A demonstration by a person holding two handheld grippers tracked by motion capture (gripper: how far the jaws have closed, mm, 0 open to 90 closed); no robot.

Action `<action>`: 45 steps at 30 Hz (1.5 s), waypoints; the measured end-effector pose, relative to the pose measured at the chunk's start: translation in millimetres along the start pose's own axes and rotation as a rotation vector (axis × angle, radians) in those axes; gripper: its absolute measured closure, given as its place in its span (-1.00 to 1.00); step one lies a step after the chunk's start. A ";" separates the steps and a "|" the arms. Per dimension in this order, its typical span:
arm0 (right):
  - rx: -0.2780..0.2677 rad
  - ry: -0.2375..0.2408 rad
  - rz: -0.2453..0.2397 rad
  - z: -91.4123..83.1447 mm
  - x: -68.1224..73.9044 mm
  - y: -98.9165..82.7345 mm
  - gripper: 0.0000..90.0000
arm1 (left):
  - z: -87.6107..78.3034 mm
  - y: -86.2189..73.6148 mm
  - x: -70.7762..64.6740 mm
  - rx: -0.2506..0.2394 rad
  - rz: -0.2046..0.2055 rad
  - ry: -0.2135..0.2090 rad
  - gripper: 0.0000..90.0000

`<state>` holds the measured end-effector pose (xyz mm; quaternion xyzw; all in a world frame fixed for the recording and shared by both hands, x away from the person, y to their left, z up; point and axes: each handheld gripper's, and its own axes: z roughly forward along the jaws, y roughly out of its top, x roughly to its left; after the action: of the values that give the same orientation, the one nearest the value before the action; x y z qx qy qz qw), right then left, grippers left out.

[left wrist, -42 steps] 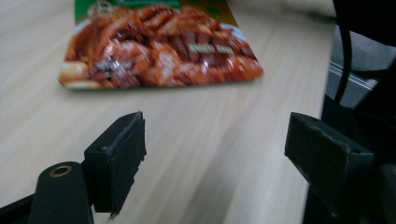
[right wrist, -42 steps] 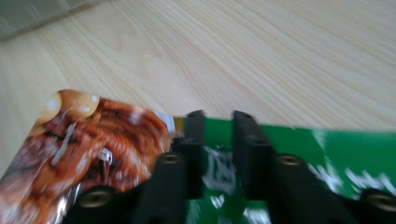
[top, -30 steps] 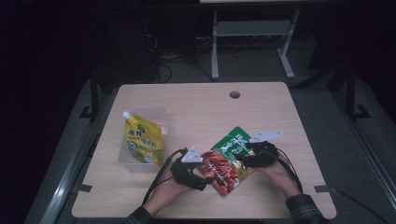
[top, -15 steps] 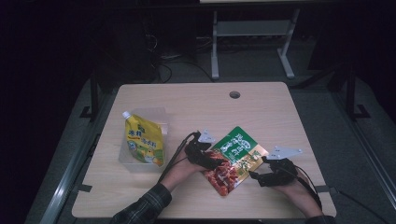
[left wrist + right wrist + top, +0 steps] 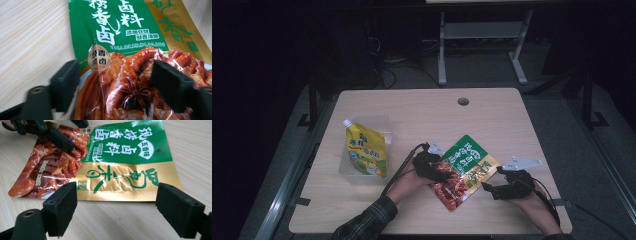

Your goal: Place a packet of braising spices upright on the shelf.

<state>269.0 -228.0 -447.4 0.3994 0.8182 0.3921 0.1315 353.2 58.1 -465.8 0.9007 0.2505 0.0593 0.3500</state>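
Straddling the spice packet [image 5: 130,37], left gripper [image 5: 116,85] jaws just narrowing, unclamped.

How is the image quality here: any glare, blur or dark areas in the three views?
High view: dim, the floor around the table nearly black, detail soft. Left gripper view: bright; the near jaws are blurred, with glare streaks on the pouch film. Right gripper view: well lit, pouch print sharp, a sheen on its gold band, near jaws slightly soft.
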 end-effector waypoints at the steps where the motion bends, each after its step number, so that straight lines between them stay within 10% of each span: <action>1: 0.000 -0.005 0.002 -1.5 -0.7 0.1 -0.62 | -0.9 0.7 -1.2 0.009 0.006 0.003 -0.04; 10: -0.019 -0.026 0.038 -6.1 -5.3 1.6 -0.67 | 0.5 11.6 -2.7 0.070 0.021 0.008 0.90; 24: 0.009 -0.010 0.064 -6.5 -4.5 0.5 -0.68 | -11.4 6.4 5.2 -0.033 -0.085 -0.056 0.99; 45: -0.082 0.067 0.140 -11.5 9.6 1.1 -0.70 | -86.4 14.1 3.9 -0.298 -0.175 -0.068 1.00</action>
<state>257.4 -226.5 -438.0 0.4368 0.7753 0.4466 0.0926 338.0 103.0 -392.1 0.8151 0.3043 0.0345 0.4918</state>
